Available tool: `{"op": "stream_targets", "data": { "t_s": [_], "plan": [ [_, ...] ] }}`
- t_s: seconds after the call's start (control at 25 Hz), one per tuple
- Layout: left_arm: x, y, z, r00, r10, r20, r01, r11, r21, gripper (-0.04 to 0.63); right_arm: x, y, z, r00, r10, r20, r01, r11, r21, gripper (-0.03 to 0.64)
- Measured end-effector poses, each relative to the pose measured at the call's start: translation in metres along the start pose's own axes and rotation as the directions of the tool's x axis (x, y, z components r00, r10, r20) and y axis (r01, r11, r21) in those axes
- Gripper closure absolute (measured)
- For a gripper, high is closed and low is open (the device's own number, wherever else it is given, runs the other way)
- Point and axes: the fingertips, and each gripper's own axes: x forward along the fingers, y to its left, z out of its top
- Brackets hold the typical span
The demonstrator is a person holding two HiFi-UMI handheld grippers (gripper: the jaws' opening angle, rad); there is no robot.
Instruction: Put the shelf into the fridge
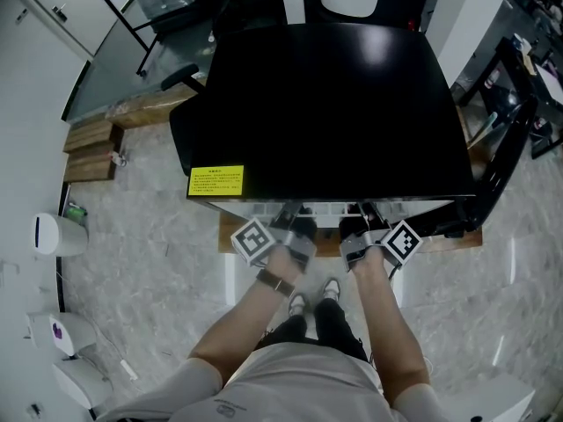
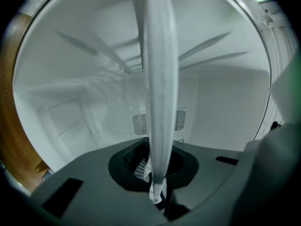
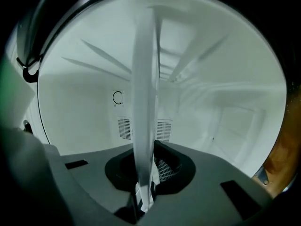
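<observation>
From the head view I look down on the black top of the fridge (image 1: 334,104), which carries a yellow label (image 1: 216,180). The white shelf (image 1: 327,208) shows as a thin strip at the fridge's front edge. My left gripper (image 1: 296,229) and right gripper (image 1: 355,230) both reach in under that edge. In the left gripper view the shelf (image 2: 160,79) stands edge-on as a pale strip, with the left gripper (image 2: 157,192) shut on it. The right gripper (image 3: 143,196) is likewise shut on the shelf (image 3: 144,88). Both views face the white fridge interior and its back vent (image 2: 139,123).
The fridge's inner walls carry moulded rails (image 2: 94,48). A wooden base (image 1: 457,241) lies under the fridge. White bins (image 1: 60,234) and wooden boards (image 1: 91,152) are at the left, and a black stand (image 1: 510,148) is at the right. The person's feet (image 1: 313,299) are just in front.
</observation>
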Motion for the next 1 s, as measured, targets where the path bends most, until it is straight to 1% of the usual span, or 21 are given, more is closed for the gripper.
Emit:
{"op": "stream_targets", "data": {
  "t_s": [0.16,0.4,0.52,0.72,0.88,1.0],
  "plan": [
    [0.007,0.000,0.004,0.999,-0.002,0.039,0.002,1.000,-0.011,0.568,0.007,-0.001,0.003,1.000,0.001,0.022,-0.002,1.000,0.011,0.571],
    [0.018,0.003,0.014,0.996,0.010,0.087,-0.009,1.000,-0.007,0.568,0.020,-0.002,0.010,0.999,-0.004,0.048,0.003,1.000,0.021,0.571],
    [0.025,0.001,0.017,0.994,-0.001,0.107,0.003,1.000,-0.014,0.568,0.027,-0.001,0.012,0.998,0.000,0.058,-0.002,1.000,0.024,0.571],
    [0.025,0.003,0.018,0.993,-0.008,0.116,0.007,1.000,0.007,0.568,0.027,-0.002,0.013,0.998,0.011,0.059,-0.011,1.000,0.011,0.571],
    [0.024,-0.002,0.014,0.992,-0.036,0.119,0.037,0.999,0.000,0.568,0.026,0.002,0.011,0.997,0.032,0.063,-0.034,0.999,0.027,0.571],
    [0.017,-0.001,0.007,0.992,-0.041,0.116,0.042,0.999,-0.008,0.558,0.018,0.004,0.007,0.996,0.049,0.068,-0.052,0.998,0.038,0.569]
  ]
}}
